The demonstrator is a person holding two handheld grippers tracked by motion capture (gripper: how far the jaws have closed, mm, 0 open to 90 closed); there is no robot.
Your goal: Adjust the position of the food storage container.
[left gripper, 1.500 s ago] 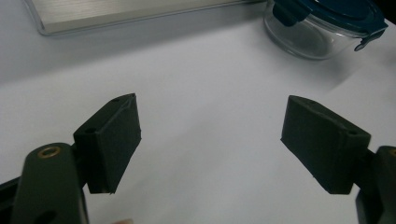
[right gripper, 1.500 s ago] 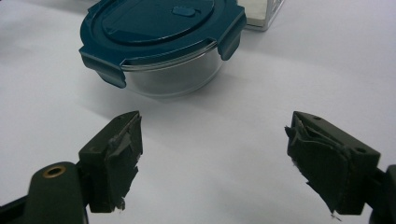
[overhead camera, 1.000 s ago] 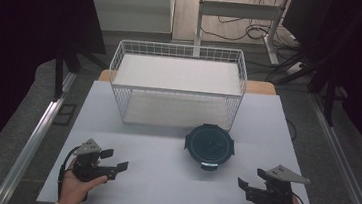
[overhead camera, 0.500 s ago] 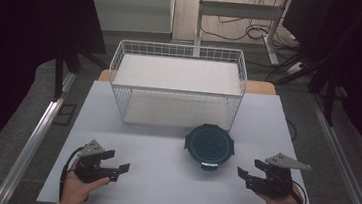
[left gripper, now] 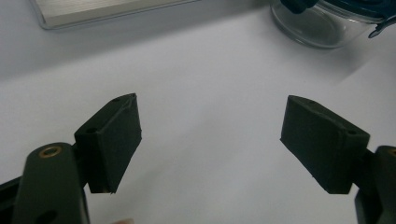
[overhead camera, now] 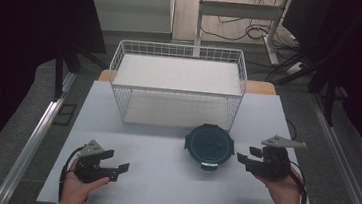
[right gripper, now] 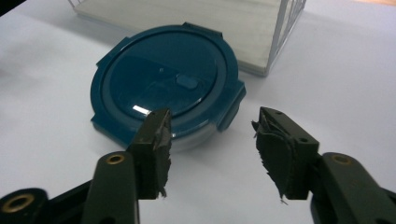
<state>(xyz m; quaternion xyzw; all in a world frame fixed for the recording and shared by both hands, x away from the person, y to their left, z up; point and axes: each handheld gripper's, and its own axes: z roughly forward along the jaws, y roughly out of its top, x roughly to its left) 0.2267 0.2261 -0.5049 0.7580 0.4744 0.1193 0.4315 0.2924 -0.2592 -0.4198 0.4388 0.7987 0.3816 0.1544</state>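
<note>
Left gripper sits low at the near-left of the desk, held in a hand, jaws spread wide with nothing between them. In the left gripper view the same gripper has just bare white desk in the gap, pads clean and apart.

Right gripper at near-right, held in the other hand, grey plate on top, cable trailing back along the wrist. Jaws released, nothing held. It points left toward the container and sits just beside its right edge; can't tell from above if it touches. In the right gripper view the gripper is apart from the container, which lies just beyond the jaw tips and offset toward the left jaw. Right pad looks frayed at the edges.

Container: round, clear body, dark teal lid clipped on with tabs around the rim, small raised valve near the lid centre. Stands flat on the desk, mid-right, just in front of the basket. Its clear wall and a lid tab also show at the top right corner of the left gripper view.

Basket: white wire, rectangular, at the back centre of the desk, a pale flat board lying in its bottom. Its near-right corner is close to the container, not touching as far as I can see.

Beyond the desk: dark floor, metal legs, loose cables.
</note>
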